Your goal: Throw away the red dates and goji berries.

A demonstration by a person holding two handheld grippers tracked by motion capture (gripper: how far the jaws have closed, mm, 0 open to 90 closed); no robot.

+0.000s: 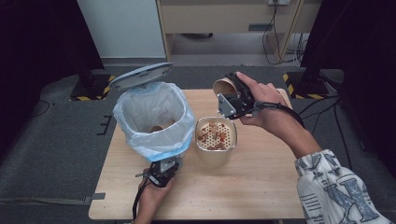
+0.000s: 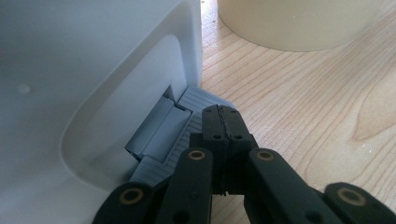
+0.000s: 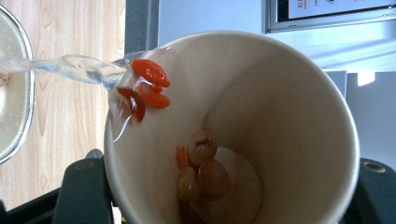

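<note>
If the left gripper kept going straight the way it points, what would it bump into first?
The left gripper, jaws shut, already rests on the grey ribbed pedal at the foot of the white bin. Going on, it would likely meet the bin's recessed wall just behind the pedal, though depth is hard to judge.

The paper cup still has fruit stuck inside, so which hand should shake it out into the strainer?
Probably the right: its tongs already hold the paper cup tipped over the strainer. The left tongs press the bin pedal.

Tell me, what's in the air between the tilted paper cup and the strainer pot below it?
In the right gripper view, a stream of clear liquid leaves the paper cup rim, carrying red berries toward the strainer pot.
</note>
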